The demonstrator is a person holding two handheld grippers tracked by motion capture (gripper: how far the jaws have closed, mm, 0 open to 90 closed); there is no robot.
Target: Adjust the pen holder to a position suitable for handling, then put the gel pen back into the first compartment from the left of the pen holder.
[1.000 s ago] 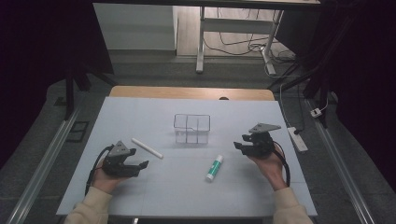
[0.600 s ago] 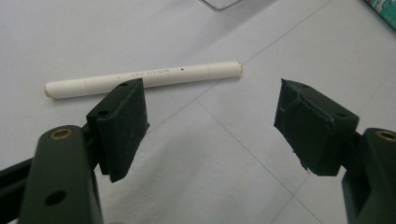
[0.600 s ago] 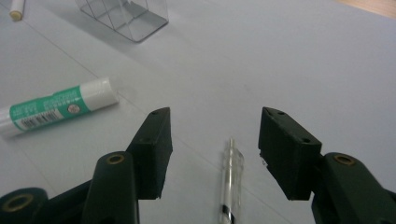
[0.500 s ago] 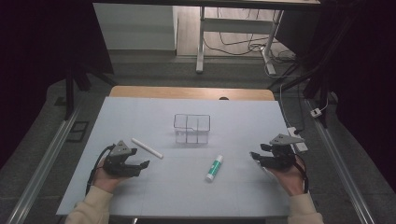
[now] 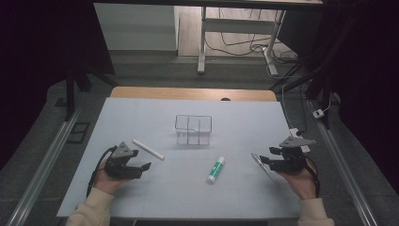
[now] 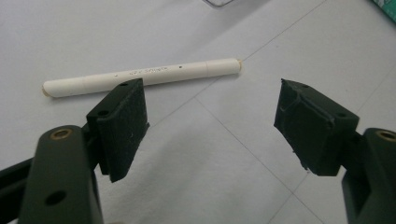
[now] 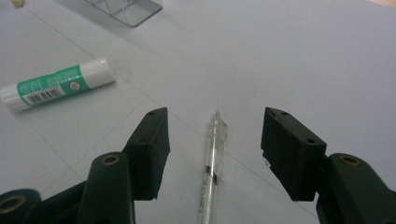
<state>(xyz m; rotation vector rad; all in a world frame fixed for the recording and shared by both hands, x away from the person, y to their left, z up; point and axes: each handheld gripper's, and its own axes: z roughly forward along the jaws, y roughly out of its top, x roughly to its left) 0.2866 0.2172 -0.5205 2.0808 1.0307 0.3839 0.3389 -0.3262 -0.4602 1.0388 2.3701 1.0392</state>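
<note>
On the pale tabletop (image 5: 141, 117), a person's right hand-held gripper (image 5: 266, 162) hovers with its jaws spread wide and empty on either side of a clear pen (image 7: 213, 163), which lies lengthwise in the gap between them. A clean pickup would likely mean lowering straight down and closing across the thin barrel near its middle, so it does not roll or pivot. The left hand-held gripper (image 5: 143, 168) is likewise released, holding nothing, just beside a white marker (image 6: 140, 76). A green glue stick (image 5: 216, 169) lies between the two, near a clear divided box (image 5: 193, 130).
</note>
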